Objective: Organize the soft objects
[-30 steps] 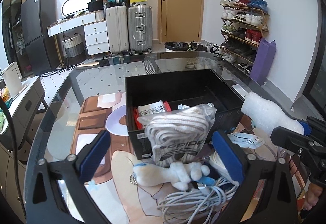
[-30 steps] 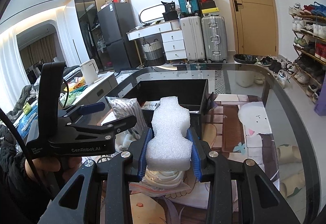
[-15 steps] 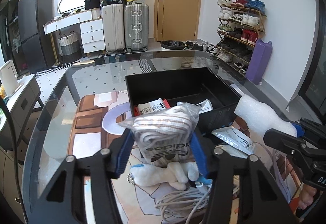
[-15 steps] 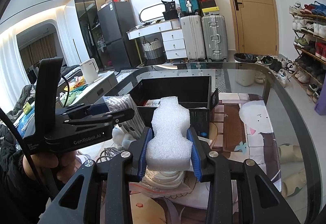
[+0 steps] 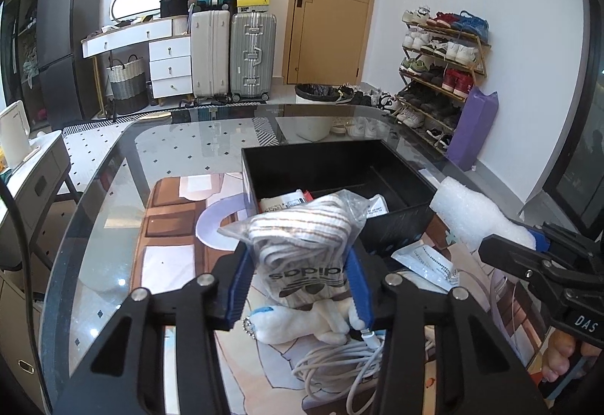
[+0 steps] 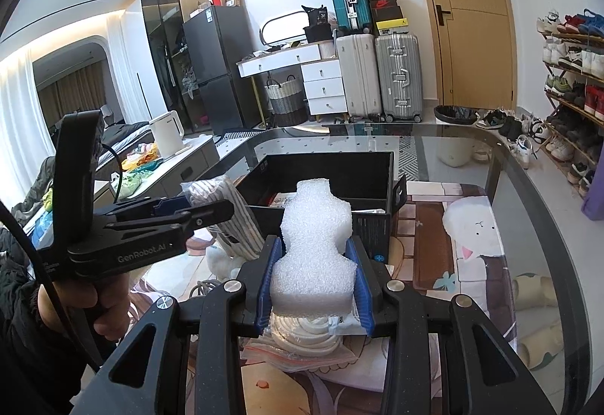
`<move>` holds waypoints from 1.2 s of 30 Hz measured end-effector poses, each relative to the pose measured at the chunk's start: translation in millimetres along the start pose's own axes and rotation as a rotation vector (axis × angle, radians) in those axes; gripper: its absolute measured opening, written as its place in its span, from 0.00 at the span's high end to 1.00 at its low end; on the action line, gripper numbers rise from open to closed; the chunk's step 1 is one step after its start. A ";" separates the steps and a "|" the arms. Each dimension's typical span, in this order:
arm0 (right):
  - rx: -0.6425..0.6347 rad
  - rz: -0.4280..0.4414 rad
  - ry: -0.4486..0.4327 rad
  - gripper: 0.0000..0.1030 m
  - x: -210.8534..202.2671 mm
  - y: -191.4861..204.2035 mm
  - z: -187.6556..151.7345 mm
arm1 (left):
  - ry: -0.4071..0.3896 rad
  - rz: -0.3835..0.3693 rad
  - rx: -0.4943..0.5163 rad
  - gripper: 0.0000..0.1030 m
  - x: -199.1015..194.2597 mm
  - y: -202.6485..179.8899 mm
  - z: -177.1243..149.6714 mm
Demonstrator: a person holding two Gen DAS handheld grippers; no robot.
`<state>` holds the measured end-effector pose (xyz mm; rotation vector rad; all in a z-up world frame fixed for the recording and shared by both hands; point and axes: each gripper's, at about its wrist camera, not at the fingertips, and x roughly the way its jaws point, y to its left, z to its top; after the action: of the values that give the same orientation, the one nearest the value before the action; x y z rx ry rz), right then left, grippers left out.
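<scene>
My left gripper is shut on a clear bag of striped socks and holds it above the table, in front of the black box. The bag also shows in the right wrist view. My right gripper is shut on a white foam block and holds it just in front of the black box. The foam block also shows in the left wrist view. A white plush toy lies under the sock bag.
A coil of white cable and a flat white packet lie on the glass table. A bagged white rope coil lies under the right gripper. The box holds a few packets. Suitcases and a shoe rack stand beyond.
My left gripper has closed on the sock bag and lifted it a little. The right gripper holds the foam block as before, slightly nearer the box.
</scene>
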<state>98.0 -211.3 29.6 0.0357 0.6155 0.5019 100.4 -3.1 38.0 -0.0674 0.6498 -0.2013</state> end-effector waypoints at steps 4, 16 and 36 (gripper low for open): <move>-0.005 0.001 -0.008 0.65 -0.8 1.0 1.4 | -0.009 -0.013 -0.009 0.58 -6.0 1.7 3.1; -0.025 -0.001 -0.031 0.65 -3.4 0.5 13.6 | -0.054 -0.031 -0.011 0.58 -23.7 -2.2 19.2; -0.065 0.003 -0.042 0.65 6.9 -0.7 35.6 | -0.112 -0.032 -0.008 0.58 -32.0 0.1 52.5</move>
<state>123.1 -204.7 55.0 -0.0147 0.5578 0.5226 107.4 3.7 98.7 -0.0960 0.5381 -0.2238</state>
